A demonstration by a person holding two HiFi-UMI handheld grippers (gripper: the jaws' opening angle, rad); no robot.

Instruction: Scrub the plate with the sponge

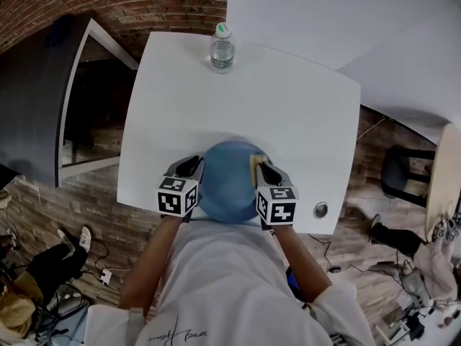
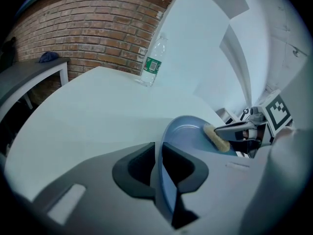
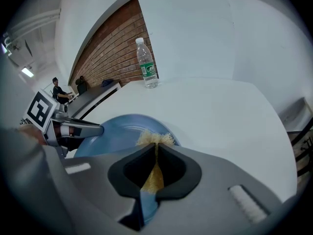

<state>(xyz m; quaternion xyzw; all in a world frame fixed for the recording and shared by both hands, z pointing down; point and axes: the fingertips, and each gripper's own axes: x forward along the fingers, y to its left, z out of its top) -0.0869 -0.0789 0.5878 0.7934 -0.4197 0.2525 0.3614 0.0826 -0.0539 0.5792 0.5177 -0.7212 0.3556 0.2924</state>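
A blue plate lies on the white table near its front edge, right in front of me. My left gripper is at the plate's left rim; in the left gripper view the rim of the plate stands between the jaws of the left gripper, which are shut on it. My right gripper is at the plate's right side, shut on a yellow sponge. In the right gripper view the sponge pokes out past the right gripper onto the plate.
A clear water bottle with a green label stands at the table's far edge. A round metal grommet sits in the front right corner. A dark stool stands on the floor to the right, and a brick wall lies behind.
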